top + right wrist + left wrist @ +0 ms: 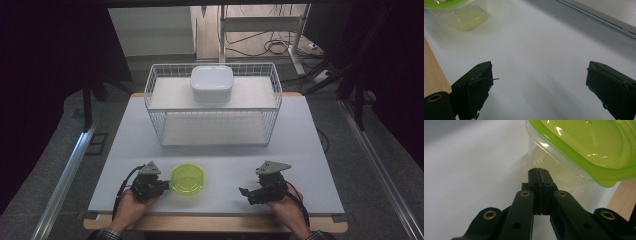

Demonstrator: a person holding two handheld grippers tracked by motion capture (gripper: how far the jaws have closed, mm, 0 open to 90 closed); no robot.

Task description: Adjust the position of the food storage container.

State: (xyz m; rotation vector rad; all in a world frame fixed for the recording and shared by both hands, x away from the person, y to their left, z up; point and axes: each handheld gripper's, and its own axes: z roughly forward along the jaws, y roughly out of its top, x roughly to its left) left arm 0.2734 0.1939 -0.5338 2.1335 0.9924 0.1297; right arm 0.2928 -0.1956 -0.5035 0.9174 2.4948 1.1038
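Observation:
A clear plastic container with a lime-green lid sits near the front of the white table mat. My left gripper lies just left of it, jaws shut with nothing between them. In the left gripper view the closed tips nearly touch the container's clear wall below the green lid. My right gripper rests on the mat to the container's right, well apart from it, jaws open and empty. The right gripper view has its pads spread wide and the container far off at upper left.
A white wire basket rack stands at the back of the mat, with a white lidded box on its upper shelf. The wooden table edge runs along the front. Dark curtains flank both sides.

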